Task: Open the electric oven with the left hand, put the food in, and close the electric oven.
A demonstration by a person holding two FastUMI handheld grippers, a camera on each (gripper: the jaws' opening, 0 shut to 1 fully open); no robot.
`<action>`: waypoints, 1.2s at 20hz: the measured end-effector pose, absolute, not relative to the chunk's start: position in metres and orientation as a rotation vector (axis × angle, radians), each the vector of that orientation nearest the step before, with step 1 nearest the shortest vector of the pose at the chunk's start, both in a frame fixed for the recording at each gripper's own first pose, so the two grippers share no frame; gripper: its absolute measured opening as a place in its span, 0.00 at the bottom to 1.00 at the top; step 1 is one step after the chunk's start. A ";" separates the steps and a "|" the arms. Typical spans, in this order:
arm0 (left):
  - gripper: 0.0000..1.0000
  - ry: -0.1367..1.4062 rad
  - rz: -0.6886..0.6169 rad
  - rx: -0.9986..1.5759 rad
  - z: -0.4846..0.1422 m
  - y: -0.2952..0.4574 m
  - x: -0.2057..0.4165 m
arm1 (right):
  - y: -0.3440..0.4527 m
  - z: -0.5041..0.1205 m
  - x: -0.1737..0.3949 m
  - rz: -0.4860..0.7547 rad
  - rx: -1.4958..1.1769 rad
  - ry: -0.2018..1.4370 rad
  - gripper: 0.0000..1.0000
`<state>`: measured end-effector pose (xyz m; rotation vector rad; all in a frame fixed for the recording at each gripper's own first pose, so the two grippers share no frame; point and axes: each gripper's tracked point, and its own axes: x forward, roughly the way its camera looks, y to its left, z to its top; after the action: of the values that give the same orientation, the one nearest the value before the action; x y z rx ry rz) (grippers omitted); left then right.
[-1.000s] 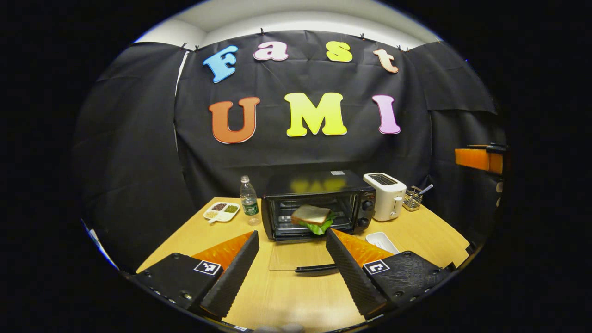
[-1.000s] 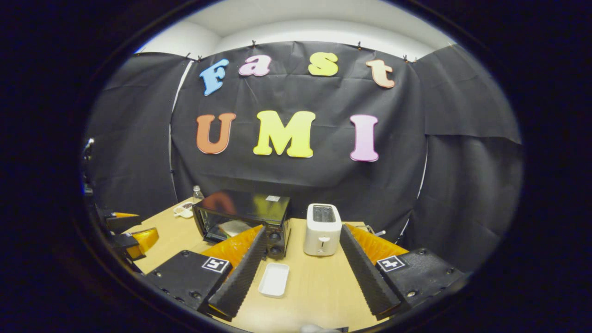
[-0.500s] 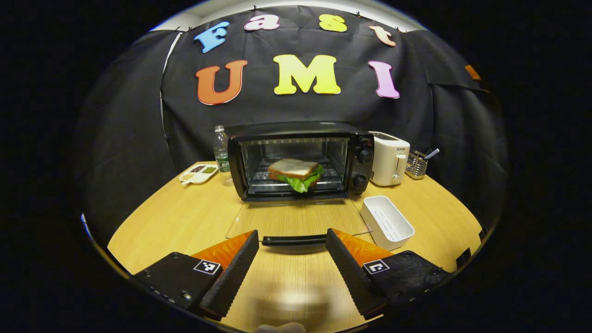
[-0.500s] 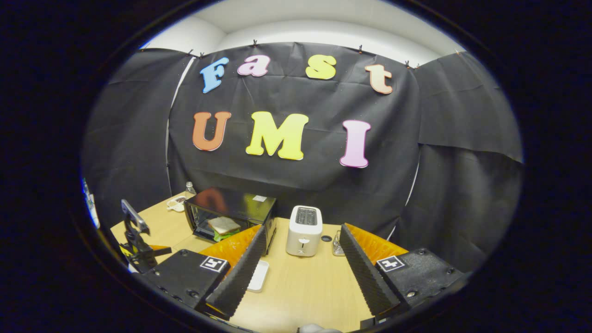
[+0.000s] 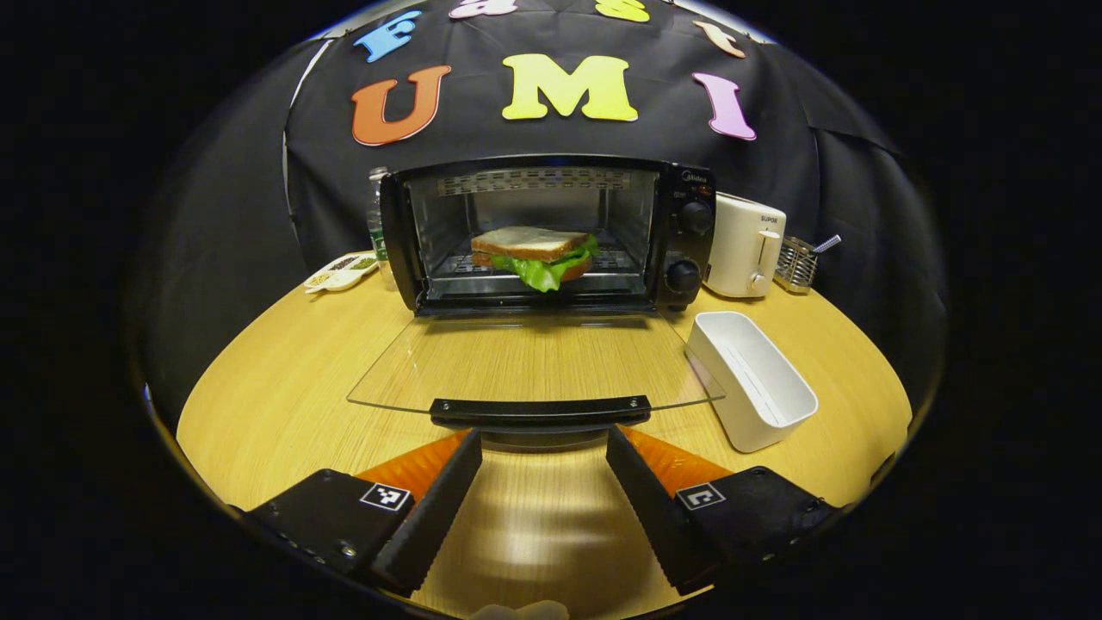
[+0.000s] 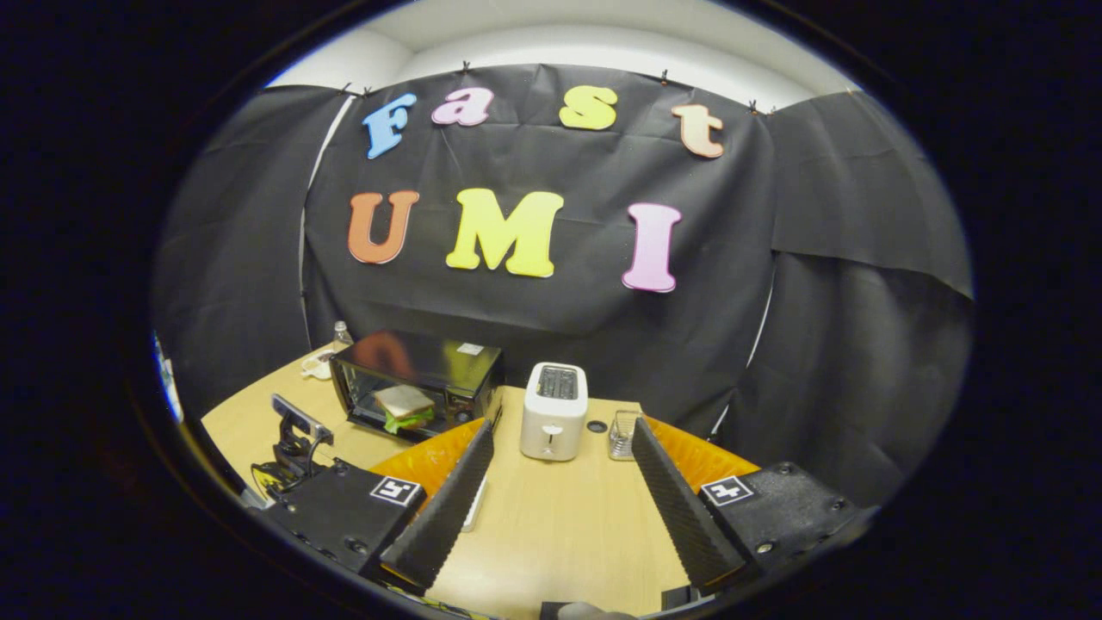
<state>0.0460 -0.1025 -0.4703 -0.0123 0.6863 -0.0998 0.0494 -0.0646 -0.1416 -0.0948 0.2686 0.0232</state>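
Both claws stand wide open and hold nothing. Our left claw [image 5: 542,482] sits low over the desk [image 5: 284,387], its fingers [image 5: 435,508] spread just short of the door handle [image 5: 540,410] and not touching it. Our right claw [image 6: 560,495] hovers over the desk's near edge, facing the toaster [image 6: 554,412].

We judge the task about two thirds done. The oven [image 5: 551,232], at the desk's far edge, stands open, its glass door [image 5: 534,362] folded down flat toward us. The sandwich [image 5: 534,254] already rests on the rack inside. What is left is the closing: we expect to take or push up the handle and swing the door shut. The tray [image 5: 753,379] lies just beside the door's right edge, so the lift should stay clear of it.

Counted, we see:
- one oven, with two knobs [image 5: 689,245]
- one sandwich
- one toaster
- one white tray, empty
- one bottle [image 5: 376,215], behind the oven's left side
- one small dish [image 5: 340,271] at the far left edge
- one wire holder [image 5: 796,263] at the far right edge
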 end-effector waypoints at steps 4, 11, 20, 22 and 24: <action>0.96 0.710 -0.100 -0.012 -0.482 -0.099 0.049 | -0.059 -0.147 0.057 0.032 -0.086 0.288 0.96; 0.96 0.701 -0.098 -0.033 -0.475 -0.098 0.054 | -0.056 -0.148 0.061 0.038 -0.083 0.299 1.00; 0.96 0.708 -0.096 -0.035 -0.465 -0.099 0.056 | -0.056 -0.149 0.065 0.041 -0.072 0.300 1.00; 0.96 0.692 -0.098 -0.034 -0.456 -0.098 0.058 | -0.055 -0.150 0.067 0.043 -0.063 0.304 1.00; 0.96 0.668 -0.102 -0.032 -0.441 -0.097 0.063 | -0.055 -0.152 0.070 0.044 -0.052 0.307 1.00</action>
<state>0.0631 -0.0974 -0.4407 -0.0318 0.6682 -0.1019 0.0703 -0.0549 -0.1522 -0.0516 0.3072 0.0440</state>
